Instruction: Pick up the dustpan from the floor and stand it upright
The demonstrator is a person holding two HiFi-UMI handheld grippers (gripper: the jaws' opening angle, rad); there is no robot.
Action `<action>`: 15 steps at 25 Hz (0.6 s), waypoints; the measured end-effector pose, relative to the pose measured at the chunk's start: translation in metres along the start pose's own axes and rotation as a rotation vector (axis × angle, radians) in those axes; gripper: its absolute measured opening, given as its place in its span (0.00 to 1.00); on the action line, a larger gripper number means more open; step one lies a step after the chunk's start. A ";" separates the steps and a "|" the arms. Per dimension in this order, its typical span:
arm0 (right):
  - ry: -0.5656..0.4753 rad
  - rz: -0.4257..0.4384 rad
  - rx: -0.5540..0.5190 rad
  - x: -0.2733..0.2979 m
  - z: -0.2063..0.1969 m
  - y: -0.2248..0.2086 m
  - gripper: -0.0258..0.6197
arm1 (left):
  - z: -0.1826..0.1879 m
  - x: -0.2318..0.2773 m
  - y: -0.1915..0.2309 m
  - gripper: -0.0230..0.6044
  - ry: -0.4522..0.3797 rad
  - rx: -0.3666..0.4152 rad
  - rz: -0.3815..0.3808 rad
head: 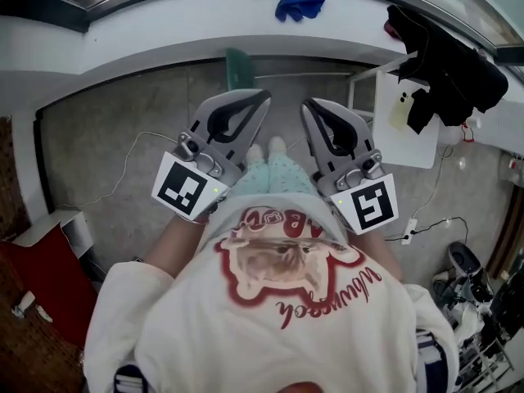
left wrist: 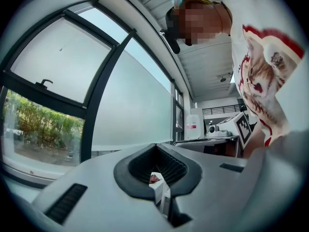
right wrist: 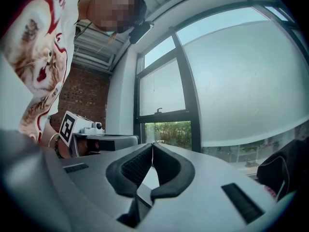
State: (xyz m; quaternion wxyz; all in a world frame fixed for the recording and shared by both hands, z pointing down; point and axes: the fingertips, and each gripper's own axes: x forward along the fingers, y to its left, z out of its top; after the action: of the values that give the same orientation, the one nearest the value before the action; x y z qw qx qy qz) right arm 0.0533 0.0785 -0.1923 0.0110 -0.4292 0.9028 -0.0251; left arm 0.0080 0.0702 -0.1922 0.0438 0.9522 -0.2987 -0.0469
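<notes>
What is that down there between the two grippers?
In the head view, the person's own pale patterned trouser legs and feet show between the left gripper and the right gripper, standing on the grey floor.

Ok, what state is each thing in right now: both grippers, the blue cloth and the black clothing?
Left gripper: shut, nothing between its jaws.
Right gripper: shut, nothing between its jaws.
Crumpled blue cloth: lying on the white sill.
Black clothing: draped over the white table.
</notes>
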 end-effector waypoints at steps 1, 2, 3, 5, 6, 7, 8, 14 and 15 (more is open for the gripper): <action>0.000 0.005 0.025 0.004 -0.008 -0.005 0.08 | -0.007 0.005 0.006 0.07 0.003 -0.011 0.008; 0.005 0.006 0.053 0.008 -0.018 -0.011 0.08 | -0.016 0.009 0.013 0.07 0.007 -0.025 0.019; 0.015 0.004 0.080 0.011 -0.031 -0.017 0.08 | -0.027 0.012 0.020 0.07 0.014 -0.037 0.035; 0.044 0.006 0.115 0.018 -0.063 -0.028 0.08 | -0.052 0.018 0.038 0.07 0.031 -0.054 0.075; 0.060 0.013 0.126 0.022 -0.081 -0.033 0.08 | -0.063 0.021 0.048 0.07 0.037 -0.058 0.096; 0.075 0.019 0.142 0.025 -0.098 -0.038 0.08 | -0.074 0.023 0.058 0.07 0.043 -0.059 0.114; 0.092 0.020 0.163 0.029 -0.116 -0.043 0.08 | -0.084 0.026 0.066 0.07 0.048 -0.058 0.128; 0.191 0.020 0.217 0.066 -0.228 -0.073 0.08 | -0.155 0.034 0.110 0.07 0.086 -0.080 0.164; 0.192 0.020 0.232 0.073 -0.245 -0.077 0.08 | -0.168 0.035 0.116 0.07 0.093 -0.079 0.166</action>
State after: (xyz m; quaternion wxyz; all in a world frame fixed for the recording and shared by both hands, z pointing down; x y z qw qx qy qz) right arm 0.0565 -0.0183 0.0570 -0.0253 -0.4115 0.8950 -0.1702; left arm -0.0096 -0.0354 -0.0147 0.0988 0.9228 -0.3722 -0.0108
